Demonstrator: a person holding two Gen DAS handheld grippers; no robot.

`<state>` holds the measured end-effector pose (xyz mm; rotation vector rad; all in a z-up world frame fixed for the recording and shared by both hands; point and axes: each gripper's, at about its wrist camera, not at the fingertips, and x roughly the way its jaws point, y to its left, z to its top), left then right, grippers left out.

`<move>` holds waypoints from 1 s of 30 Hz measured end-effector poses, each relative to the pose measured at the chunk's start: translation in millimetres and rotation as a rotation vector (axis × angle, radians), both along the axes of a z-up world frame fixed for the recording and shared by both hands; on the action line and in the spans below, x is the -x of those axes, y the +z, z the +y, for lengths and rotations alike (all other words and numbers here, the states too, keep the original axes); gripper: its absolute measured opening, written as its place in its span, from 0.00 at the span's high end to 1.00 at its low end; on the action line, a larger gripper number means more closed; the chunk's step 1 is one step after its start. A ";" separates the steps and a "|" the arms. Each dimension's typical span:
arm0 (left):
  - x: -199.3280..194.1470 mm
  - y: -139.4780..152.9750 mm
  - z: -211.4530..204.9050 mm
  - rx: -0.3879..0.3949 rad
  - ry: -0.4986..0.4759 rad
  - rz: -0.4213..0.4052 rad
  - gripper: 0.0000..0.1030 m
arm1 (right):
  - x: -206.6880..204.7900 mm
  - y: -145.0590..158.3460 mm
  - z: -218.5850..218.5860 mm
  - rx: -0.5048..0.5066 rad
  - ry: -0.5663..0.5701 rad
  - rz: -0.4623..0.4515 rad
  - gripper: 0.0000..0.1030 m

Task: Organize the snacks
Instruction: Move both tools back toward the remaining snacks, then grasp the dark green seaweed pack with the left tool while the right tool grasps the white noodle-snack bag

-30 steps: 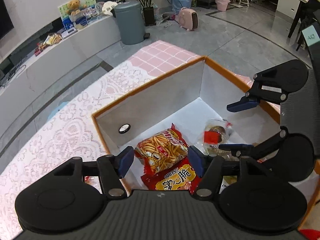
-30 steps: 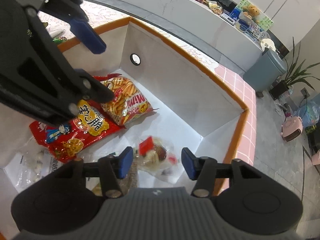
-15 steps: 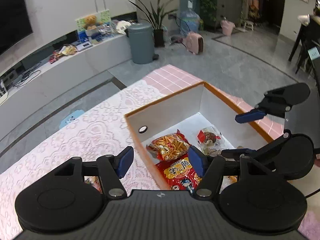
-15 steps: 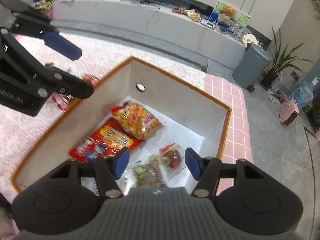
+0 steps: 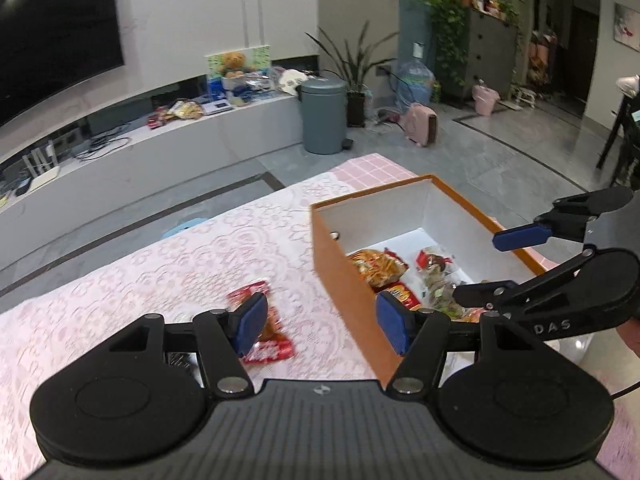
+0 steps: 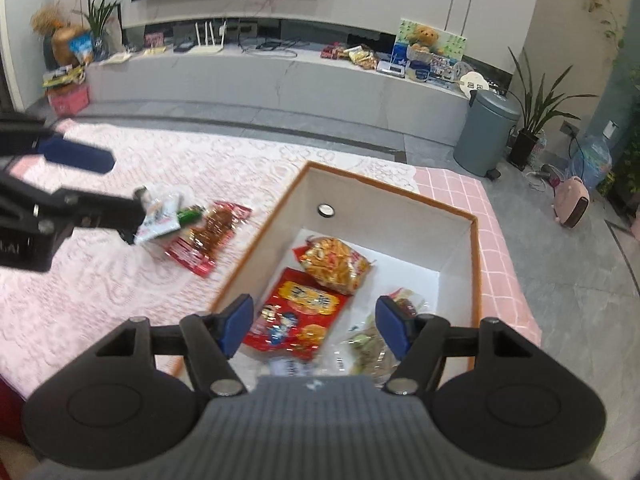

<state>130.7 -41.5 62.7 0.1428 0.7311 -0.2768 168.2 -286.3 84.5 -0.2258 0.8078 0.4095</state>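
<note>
Red snack packets (image 6: 208,236) lying loose on the desk (image 6: 100,280), just left of the orange box (image 6: 476,248), long axis slanting away. Left claw (image 5: 322,322) nearer, wide open and empty (right claw (image 6: 316,328) empty too, opening above the box).

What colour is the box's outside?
Orange outside, white inside; the box shows it best in the left wrist view.

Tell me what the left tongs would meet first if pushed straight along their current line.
Probably the orange box, at its near side wall, which sits between the open left tongs. Depth is unclear; the red snack packet on the tablecloth lies just left.
</note>
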 end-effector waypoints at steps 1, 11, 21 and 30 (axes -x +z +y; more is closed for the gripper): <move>4.9 -0.4 5.1 0.006 0.012 -0.002 0.28 | 4.5 1.5 2.8 -0.009 -0.004 -0.004 0.34; 56.4 -19.7 68.5 0.101 0.164 0.008 0.29 | 52.6 2.3 45.8 -0.135 -0.004 -0.038 0.29; 90.4 -54.7 121.6 0.122 0.273 0.054 0.29 | 94.2 -32.2 98.1 -0.195 0.014 -0.086 0.29; 88.5 -71.4 141.4 0.132 0.318 0.070 0.29 | 89.4 -66.5 136.2 -0.181 0.027 -0.059 0.29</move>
